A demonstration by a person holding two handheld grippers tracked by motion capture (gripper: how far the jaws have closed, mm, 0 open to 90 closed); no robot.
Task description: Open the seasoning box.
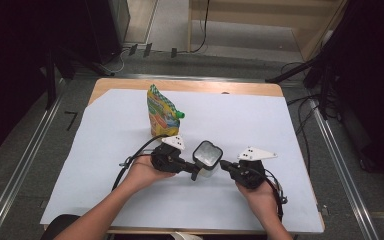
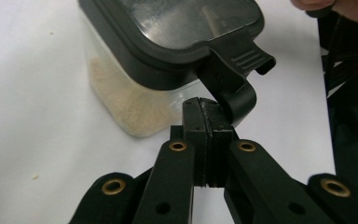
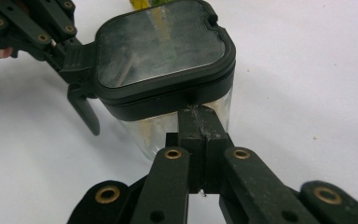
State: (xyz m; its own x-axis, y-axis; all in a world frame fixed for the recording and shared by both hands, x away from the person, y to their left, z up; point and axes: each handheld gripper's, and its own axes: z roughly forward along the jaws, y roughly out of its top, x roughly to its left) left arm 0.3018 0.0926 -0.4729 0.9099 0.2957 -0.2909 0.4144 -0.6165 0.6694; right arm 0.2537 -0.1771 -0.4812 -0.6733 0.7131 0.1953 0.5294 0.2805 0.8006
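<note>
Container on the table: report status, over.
Left gripper shut at the container's clasp. Right gripper shut, fingers under the lid rim. Pouch stands behind, clear.

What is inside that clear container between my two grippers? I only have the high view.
Observer: The left gripper view shows pale granules lying low in the container; it is far from full.
Operator: Are the left jaws closed on the latch?
Observer: No. The left gripper is shut with nothing between its jaws, and its tips sit just under the black latch.
Operator: And the right one?
Observer: The right gripper is shut too, with its tips against the container just below the rim of the black lid.
</note>
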